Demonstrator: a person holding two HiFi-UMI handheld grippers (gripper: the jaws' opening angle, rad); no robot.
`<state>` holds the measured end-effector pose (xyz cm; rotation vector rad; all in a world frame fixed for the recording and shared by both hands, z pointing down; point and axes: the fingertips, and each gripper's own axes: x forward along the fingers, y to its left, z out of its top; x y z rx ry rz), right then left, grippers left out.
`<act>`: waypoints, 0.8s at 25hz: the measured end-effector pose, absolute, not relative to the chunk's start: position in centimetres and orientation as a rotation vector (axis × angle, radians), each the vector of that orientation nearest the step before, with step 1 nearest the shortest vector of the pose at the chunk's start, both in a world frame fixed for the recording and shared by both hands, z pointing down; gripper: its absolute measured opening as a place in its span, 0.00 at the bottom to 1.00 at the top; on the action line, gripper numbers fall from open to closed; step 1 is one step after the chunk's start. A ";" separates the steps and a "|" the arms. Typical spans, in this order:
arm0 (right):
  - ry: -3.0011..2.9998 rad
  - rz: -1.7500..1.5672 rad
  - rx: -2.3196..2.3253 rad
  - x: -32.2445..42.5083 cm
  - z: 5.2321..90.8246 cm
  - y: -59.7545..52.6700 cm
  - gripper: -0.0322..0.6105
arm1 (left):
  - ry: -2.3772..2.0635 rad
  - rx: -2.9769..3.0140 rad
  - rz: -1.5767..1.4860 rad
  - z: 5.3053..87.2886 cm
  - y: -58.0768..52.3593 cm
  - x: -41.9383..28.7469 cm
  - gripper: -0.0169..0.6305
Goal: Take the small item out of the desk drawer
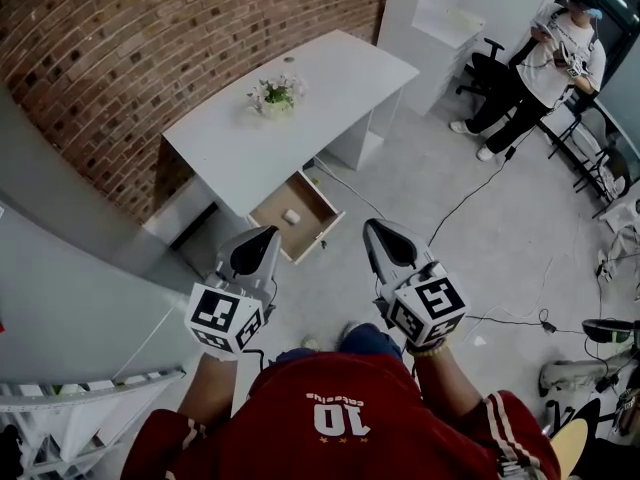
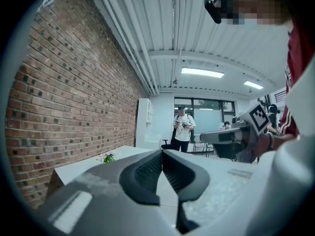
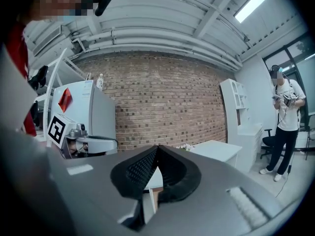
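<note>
Both tools are held out in front of the person, well back from the desk [image 1: 300, 108], nowhere near the work yet. Left gripper [image 1: 268, 231]: jaws pressed together, nothing btwn them. Right gripper [image 1: 372, 225]: same, tips meeting, empty. The drawer [image 1: 272, 221] under the desk's near end is pulled out, & the small white item [image 1: 291, 215] lies loose on its wooden floor, roughly mid-drawer, clear of the walls as far as I can tell. So the step in hand looks like the approach; task barely begun. Risks, imo: (1) going in w/ jaws closed: the tips would just shove the item toward a corner, where the walls block a clean pinch, so they need spreading before dropping in. (2) Item's small & light-looking, so an off-centre pinch could flick it away or let it slip on the lift. (3) Drawer sticks out w/ nothing bracing it; a bump on its front panel could push it partly shut & tuck the item under the desktop. (4) Cable [image 1: 462, 200] runs across the floor right of the drawer: trip/snag hazard when stepping in. (5) Plant [image 1: 275, 95] sits on the desktop, well apart from the drawer, so low risk unless the spare gripper swings wide. Bystander [image 1: 545, 58] at far right is well clear.
</note>
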<state>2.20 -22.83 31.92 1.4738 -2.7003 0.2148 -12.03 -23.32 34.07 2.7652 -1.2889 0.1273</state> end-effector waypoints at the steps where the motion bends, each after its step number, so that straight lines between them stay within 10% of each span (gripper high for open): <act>1: -2.704 0.217 1.473 2.2 32.0 -23.2 0.05 | -1.287 2.768 0.126 34.1 -23.6 -12.0 0.04; 8: -2.743 0.224 1.406 1.2 32.6 -25.9 0.05 | -1.333 2.750 0.132 34.9 -25.4 -12.6 0.07; 20: -2.781 0.206 1.356 1.3 32.1 -28.3 0.05 | -1.345 2.785 0.120 33.5 -27.4 -11.5 0.42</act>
